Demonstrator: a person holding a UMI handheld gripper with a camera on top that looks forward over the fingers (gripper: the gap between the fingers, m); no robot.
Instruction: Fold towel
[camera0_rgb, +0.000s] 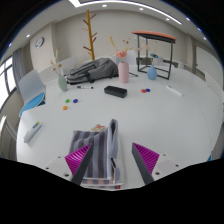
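A grey and white striped towel lies folded into a long narrow strip on the white table. It reaches from between my fingers to just ahead of them. My gripper is open. The left finger's pink pad is against the towel's left edge. The right pad stands apart from it, with bare table in the gap. The towel's near end shows coloured edge stripes low between the fingers.
Beyond the towel on the table are a black box, a grey bag, a pink vase, a blue cup and small coloured bits. A white object lies at the left. A wooden coat stand is behind.
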